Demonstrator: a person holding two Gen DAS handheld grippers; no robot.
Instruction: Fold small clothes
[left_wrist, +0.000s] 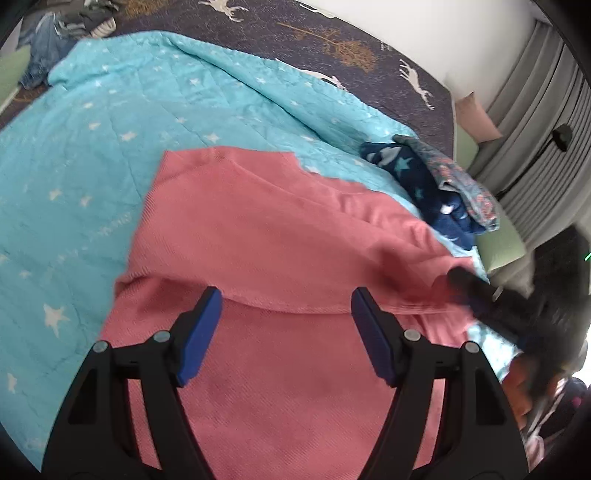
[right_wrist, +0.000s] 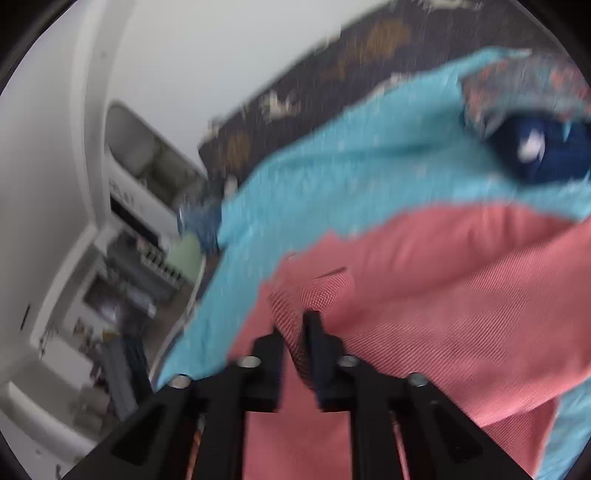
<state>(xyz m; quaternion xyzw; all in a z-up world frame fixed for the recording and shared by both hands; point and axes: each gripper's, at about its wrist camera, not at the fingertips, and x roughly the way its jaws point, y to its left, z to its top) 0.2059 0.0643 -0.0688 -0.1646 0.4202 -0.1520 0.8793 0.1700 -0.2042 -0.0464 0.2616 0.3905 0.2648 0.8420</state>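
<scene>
A pink garment (left_wrist: 266, 236) lies spread on a turquoise star blanket (left_wrist: 110, 147), with a fold across its near part. My left gripper (left_wrist: 286, 302) is open and empty, hovering just above the pink fabric. My right gripper (right_wrist: 297, 325) is shut on a pinch of the pink garment (right_wrist: 443, 295), lifting an edge; it shows blurred in the left wrist view (left_wrist: 461, 280) at the garment's right side. The right wrist view is motion-blurred.
A folded navy star garment (left_wrist: 424, 184) and a floral one (left_wrist: 461, 184) sit stacked at the blanket's right edge. A dark deer-print sheet (left_wrist: 332, 44) lies beyond. A pile of clothes (left_wrist: 74, 26) is at the far left. Grey curtains (left_wrist: 546, 129) hang right.
</scene>
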